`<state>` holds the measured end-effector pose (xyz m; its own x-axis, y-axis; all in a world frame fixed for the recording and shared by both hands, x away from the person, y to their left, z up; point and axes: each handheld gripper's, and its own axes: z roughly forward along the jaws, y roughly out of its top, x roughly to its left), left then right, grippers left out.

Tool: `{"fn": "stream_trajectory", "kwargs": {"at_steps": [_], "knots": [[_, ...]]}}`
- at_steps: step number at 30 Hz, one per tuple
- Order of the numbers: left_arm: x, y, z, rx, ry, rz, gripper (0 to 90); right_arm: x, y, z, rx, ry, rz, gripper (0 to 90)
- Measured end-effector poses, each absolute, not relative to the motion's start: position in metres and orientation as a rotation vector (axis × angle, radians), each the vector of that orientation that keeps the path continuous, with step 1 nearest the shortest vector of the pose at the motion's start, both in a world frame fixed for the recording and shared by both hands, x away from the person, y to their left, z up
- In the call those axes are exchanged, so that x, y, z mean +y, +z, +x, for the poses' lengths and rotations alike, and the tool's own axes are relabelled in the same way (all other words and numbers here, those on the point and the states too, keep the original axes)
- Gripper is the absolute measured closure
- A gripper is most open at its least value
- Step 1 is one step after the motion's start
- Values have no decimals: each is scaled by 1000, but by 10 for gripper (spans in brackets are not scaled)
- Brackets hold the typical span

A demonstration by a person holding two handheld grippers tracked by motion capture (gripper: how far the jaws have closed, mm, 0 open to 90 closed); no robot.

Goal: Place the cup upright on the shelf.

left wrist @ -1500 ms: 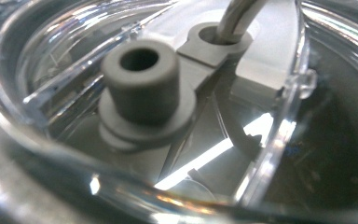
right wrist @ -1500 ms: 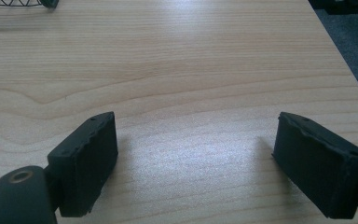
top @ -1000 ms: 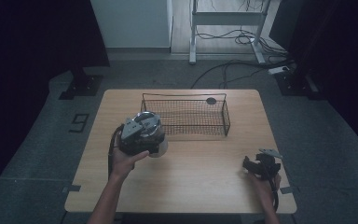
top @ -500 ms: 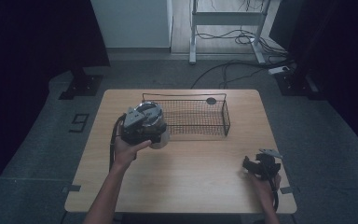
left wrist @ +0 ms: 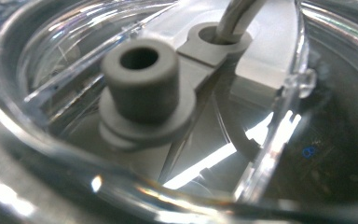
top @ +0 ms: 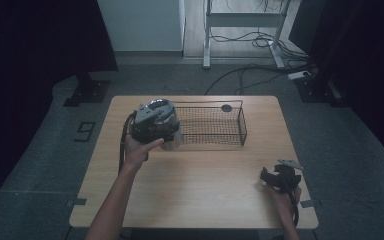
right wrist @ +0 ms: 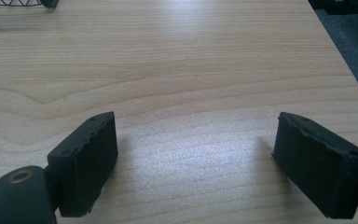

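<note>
I see the left gripper (top: 152, 122) held up at the left end of the wire basket (top: 215, 125), with a clear plastic container (top: 172, 137) at its front end. The container sits just at the basket's left end; whether it rests on the table (top: 195, 190) or is lifted I can't tell.

In the left gripper view the clear plastic container (left wrist: 279, 140) is right up against the lens. Inside it I see a grey cylindrical post (left wrist: 142, 79) with a hole in its top, standing on a grey round flange, and a grey fitting with a tube (left wrist: 235, 18) going into it. Jaws are not visible here, so whether they're spread or pinching I cannot tell.

The right gripper (top: 280, 177) sits low near the table's front right corner, well apart from the basket, with the person's hand (top: 285, 197) behind it. In the right gripper view its two black jaws stand wide apart over bare wood (right wrist: 191, 93), nothing between them. A small dark round object (top: 226, 107) lies at the basket's far side.
</note>
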<state>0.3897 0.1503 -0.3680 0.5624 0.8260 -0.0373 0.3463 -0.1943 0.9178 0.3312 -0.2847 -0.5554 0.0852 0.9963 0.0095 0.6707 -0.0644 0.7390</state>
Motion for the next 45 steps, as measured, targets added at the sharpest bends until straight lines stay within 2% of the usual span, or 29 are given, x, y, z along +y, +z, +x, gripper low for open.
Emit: {"fn": "stream_trajectory", "kwargs": {"at_steps": [22, 33, 45], "knots": [[136, -373, 463, 1057, 595, 1746, 39, -285, -555, 331, 1645, 735, 1797, 134], [126, -400, 502, 1124, 624, 1766, 39, -285, -555, 331, 1645, 735, 1797, 134], [109, -436, 516, 1175, 605, 1818, 39, -285, -555, 331, 1644, 735, 1797, 135]]}}
